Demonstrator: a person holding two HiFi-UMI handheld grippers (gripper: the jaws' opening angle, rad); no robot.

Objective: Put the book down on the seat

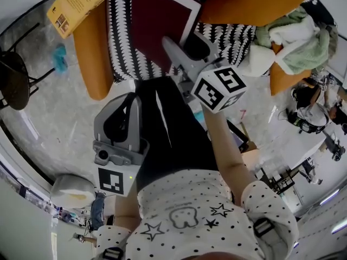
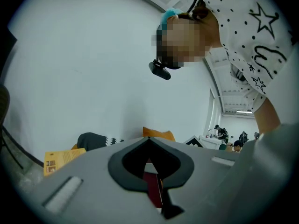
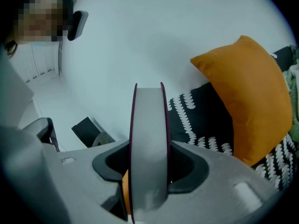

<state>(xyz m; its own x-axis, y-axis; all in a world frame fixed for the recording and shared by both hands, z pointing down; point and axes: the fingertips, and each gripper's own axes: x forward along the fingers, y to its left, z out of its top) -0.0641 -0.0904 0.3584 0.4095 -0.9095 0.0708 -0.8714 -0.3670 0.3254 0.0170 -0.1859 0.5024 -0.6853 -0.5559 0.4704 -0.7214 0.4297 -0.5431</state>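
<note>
Head view: right hand-held gripper (image 1: 183,46) clamps the maroon book (image 1: 158,19), poised above the patterned seat (image 1: 122,42) for lowering. Left gripper view: left hand-held gripper (image 2: 148,143) closed, empty, not needed. Right gripper view: book's edge pinched between jaws

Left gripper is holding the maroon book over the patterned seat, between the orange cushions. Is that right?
No: the right gripper holds the maroon book, its jaws clamped on the book's edge, as the right gripper view shows. The left gripper holds nothing. The book is indeed over the patterned seat, between the orange cushions.
</note>
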